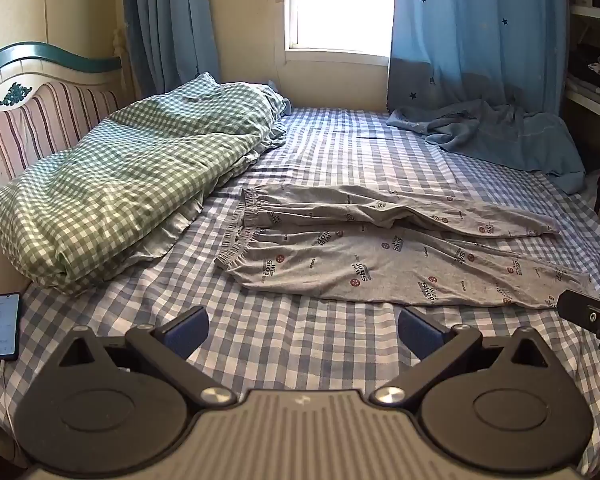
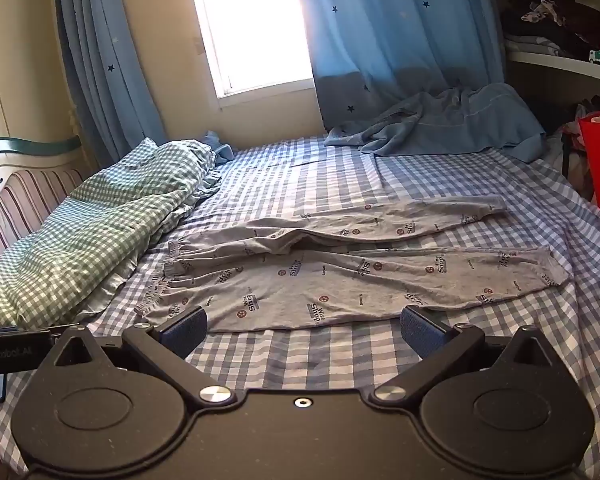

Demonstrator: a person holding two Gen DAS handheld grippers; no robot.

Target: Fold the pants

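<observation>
pants (image 1: 380, 256): soft grey printed cloth, matt, creased, ahead of the fingers
bed sheet (image 1: 300, 344): checked woven cloth, matt, beneath the fingers
fingers (image 1: 188, 330): blue textured pads on matt black plastic
phone (image 1: 6, 326): glossy glass screen, left of the fingers

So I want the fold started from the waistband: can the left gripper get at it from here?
Probably yes: the left gripper is open, with only bare sheet before the pants' waistband.

Each gripper (image 1: 303, 334) (image 2: 304, 334) has black linkage arms, silver pivot screws, round black housings and blue-padded fingers (image 2: 418, 330).
</observation>
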